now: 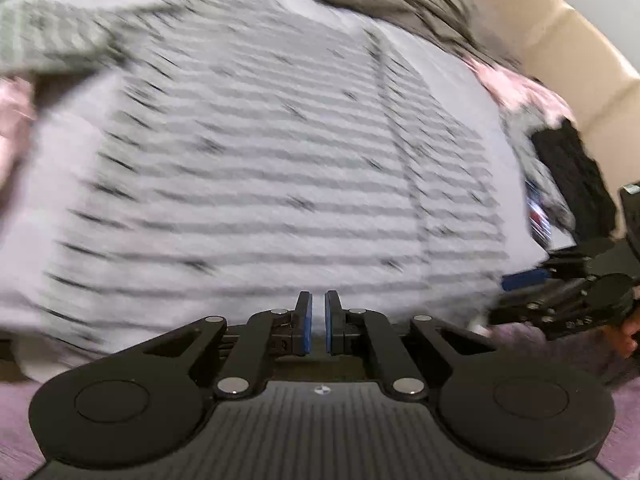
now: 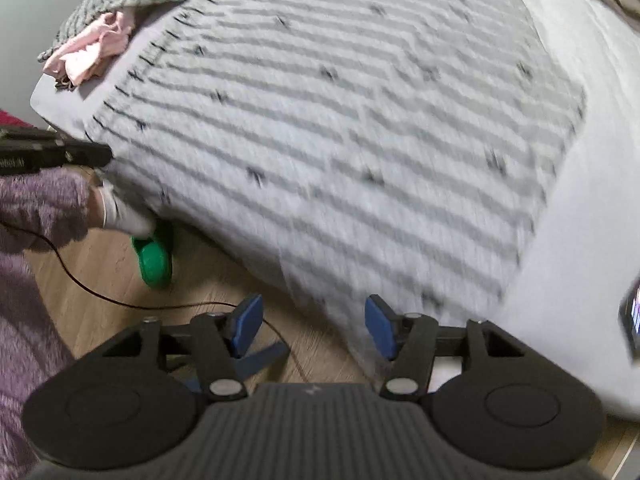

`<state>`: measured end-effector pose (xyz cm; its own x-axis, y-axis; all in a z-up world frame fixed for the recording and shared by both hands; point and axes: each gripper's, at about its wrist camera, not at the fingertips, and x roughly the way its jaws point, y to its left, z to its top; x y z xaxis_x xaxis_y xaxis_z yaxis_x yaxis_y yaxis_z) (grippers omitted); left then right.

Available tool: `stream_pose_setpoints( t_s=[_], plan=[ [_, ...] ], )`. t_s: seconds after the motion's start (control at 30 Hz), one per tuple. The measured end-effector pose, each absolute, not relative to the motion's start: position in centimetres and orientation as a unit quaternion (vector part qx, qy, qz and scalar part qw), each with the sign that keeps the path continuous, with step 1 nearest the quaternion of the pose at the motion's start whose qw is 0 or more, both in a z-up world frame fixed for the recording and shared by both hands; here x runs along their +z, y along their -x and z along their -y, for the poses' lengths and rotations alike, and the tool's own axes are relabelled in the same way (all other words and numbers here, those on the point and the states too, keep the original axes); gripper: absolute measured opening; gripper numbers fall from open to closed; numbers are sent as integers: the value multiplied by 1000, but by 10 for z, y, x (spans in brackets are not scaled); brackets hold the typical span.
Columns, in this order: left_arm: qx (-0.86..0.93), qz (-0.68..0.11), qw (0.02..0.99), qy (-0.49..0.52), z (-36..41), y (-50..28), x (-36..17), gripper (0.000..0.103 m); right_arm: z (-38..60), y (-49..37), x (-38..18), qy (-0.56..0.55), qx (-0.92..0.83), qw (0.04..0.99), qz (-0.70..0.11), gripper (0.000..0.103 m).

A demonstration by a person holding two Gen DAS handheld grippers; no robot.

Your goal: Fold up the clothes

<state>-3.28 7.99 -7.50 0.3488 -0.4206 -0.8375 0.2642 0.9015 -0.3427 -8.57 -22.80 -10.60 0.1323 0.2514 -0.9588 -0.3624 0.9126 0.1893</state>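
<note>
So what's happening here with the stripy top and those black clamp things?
A person is folding laundry on a bed, working a two-finger gripper in each hand. A grey striped garment lies spread over the bed, its edge hanging over the side. The left gripper is shut with nothing between its fingers; the right gripper is open and empty above the wooden floor. More clothes, among them something pink, are heaped further back.

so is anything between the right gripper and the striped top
Nothing visible. The open right gripper hangs just past the near edge of the striped top, with only bare wooden floor and a thin black cable below.
</note>
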Motion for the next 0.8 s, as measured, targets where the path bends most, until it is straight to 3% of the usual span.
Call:
stream_pose_setpoints(
  t_s=[0.37, 0.43, 0.5, 0.8],
  plan=[
    [-48, -466, 880, 76, -240, -46, -16, 4, 132, 17, -99, 93, 271, 735, -615, 66],
    [-18, -454, 888, 78, -268, -60, -9, 8, 115, 6, -103, 93, 279, 728, -619, 66],
    [7, -442, 893, 86, -295, -72, -4, 20, 101, -5, -107, 94, 285, 723, -622, 66],
    [119, -413, 892, 139, -408, -119, -18, 31, 48, -39, -116, 80, 313, 709, -627, 66]
  ],
)
